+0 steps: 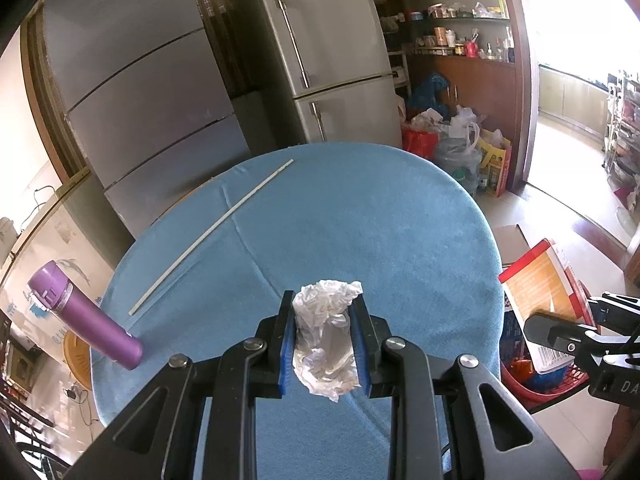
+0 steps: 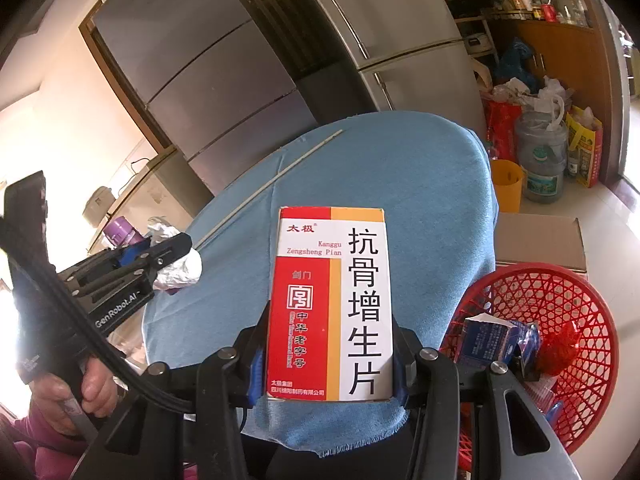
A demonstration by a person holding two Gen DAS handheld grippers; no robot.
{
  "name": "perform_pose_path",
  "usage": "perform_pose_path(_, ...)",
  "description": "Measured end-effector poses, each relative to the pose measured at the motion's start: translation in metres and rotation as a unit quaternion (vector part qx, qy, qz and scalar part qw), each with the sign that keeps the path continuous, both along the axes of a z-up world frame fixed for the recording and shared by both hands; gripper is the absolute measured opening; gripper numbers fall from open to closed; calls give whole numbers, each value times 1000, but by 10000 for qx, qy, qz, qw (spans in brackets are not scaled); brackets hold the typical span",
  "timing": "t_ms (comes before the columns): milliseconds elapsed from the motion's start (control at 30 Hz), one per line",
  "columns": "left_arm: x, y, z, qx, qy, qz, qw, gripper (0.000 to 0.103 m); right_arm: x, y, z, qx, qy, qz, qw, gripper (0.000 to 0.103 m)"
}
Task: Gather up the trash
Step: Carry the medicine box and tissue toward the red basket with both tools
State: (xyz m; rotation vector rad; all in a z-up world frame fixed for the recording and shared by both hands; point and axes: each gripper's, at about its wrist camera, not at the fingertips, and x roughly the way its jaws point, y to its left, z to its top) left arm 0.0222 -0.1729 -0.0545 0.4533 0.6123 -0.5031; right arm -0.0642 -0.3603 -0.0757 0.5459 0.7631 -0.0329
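My left gripper point(image 1: 323, 320) is shut on a crumpled white plastic wrapper point(image 1: 326, 340) above the blue-clothed round table point(image 1: 360, 220). It also shows in the right wrist view point(image 2: 160, 248), with the wrapper point(image 2: 182, 268) at the table's left edge. My right gripper point(image 2: 326, 344) is shut on a red, white and orange medicine box point(image 2: 330, 304), held over the table's near edge. The box point(image 1: 540, 292) shows at the right in the left wrist view. A red mesh basket point(image 2: 560, 300) stands on the floor at the right, holding a blue carton point(image 2: 492, 340) and other trash.
A thin white stick point(image 1: 212, 236) lies across the table's left part. A purple flask point(image 1: 84, 316) stands at its left edge. Grey fridges point(image 1: 320, 52) stand behind. Bags, a water jug point(image 2: 540, 156) and a cardboard box point(image 2: 536, 240) crowd the floor at the right.
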Motion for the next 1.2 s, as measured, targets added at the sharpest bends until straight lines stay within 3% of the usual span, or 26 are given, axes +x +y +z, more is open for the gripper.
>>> perform_pose_path(1200, -9, -39, -14, 356, -20, -404, 9985, 27, -21, -33, -19, 289, 35, -367, 9989, 50)
